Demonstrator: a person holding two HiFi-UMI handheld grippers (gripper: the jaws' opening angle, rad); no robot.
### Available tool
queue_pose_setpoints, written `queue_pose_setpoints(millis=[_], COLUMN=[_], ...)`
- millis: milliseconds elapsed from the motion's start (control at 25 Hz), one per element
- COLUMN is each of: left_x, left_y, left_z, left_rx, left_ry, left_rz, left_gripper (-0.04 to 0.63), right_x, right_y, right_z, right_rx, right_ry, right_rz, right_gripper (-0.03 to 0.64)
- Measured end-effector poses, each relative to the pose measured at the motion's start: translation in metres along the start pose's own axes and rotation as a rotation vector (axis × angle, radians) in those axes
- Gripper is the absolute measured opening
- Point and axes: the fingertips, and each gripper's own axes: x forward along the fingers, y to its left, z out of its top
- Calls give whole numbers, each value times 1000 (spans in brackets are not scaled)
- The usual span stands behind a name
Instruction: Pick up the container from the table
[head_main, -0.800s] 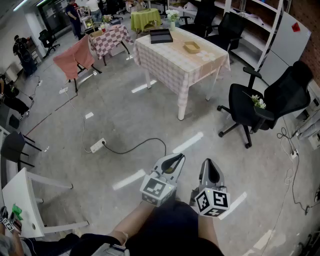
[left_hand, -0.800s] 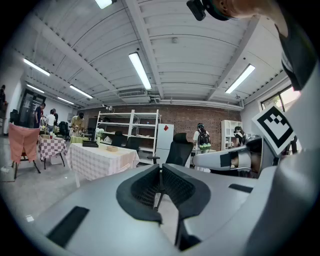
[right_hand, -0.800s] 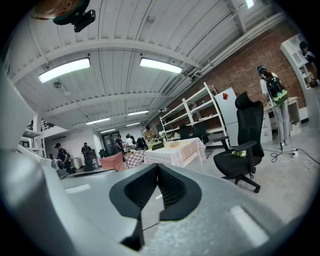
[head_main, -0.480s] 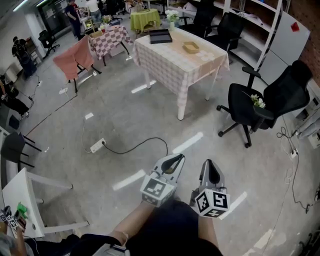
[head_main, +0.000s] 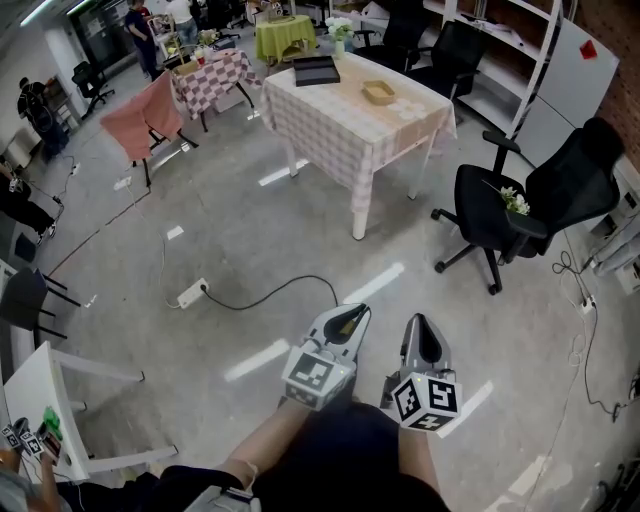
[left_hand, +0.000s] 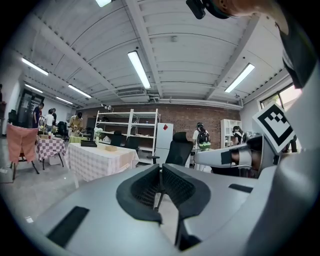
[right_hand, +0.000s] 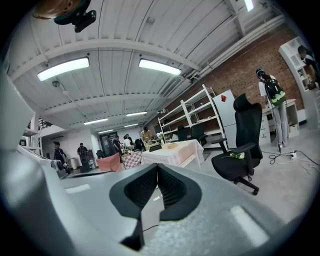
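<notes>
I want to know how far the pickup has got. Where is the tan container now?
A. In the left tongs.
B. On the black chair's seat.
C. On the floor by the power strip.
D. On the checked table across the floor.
D: the container sits on the table, far beyond the left tongs and the right tongs, both shut on nothing.
</notes>
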Motion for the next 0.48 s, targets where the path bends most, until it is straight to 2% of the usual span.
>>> queue_pose_setpoints(millis=[480], left_x=[75], left_y=[53], left_z=[22], left_rx=[3], left_ry=[-8], left_rz=[30], left_gripper=[26], right_x=[86], right_y=[-20], right_z=[30], right_rx=[-30], right_ry=[-3], right_rz=[28], right_gripper=[5])
